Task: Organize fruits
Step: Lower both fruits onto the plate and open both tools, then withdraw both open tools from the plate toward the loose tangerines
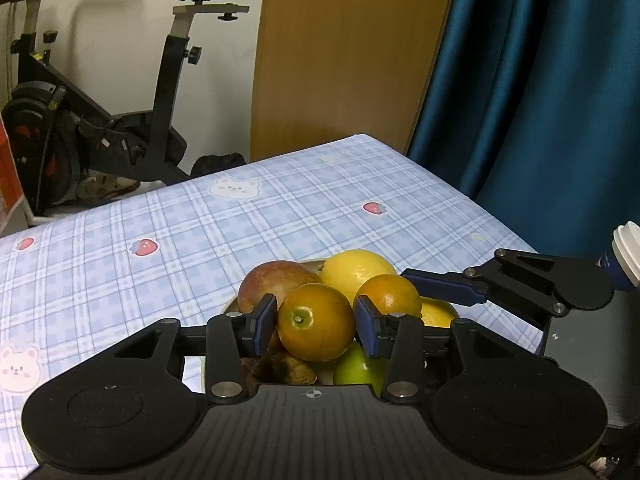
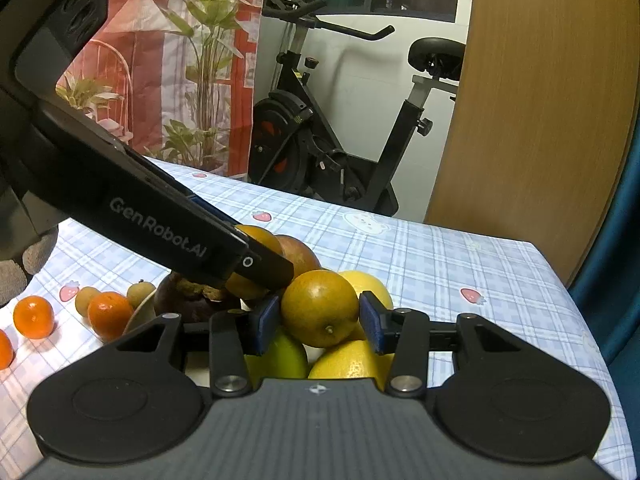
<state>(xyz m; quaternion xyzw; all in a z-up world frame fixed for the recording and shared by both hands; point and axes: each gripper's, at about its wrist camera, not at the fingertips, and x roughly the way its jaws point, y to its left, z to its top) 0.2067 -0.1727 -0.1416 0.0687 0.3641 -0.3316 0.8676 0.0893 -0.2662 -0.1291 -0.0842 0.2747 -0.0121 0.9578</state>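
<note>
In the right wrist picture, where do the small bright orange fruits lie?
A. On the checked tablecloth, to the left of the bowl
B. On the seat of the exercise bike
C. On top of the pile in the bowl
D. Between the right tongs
A: the small orange fruits lie on the bare tablecloth left of the bowl, apart from the piled fruit.

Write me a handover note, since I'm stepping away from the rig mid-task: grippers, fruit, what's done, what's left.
Left gripper: pads flank an orange atop the bowl pile; grip unclear.
Right gripper: likewise, on a second orange.
Done: bowl heaped with lemons, green apple, mangosteen.
Left, probably: tangerines and small brown fruits lying loose on the tablecloth.
</note>
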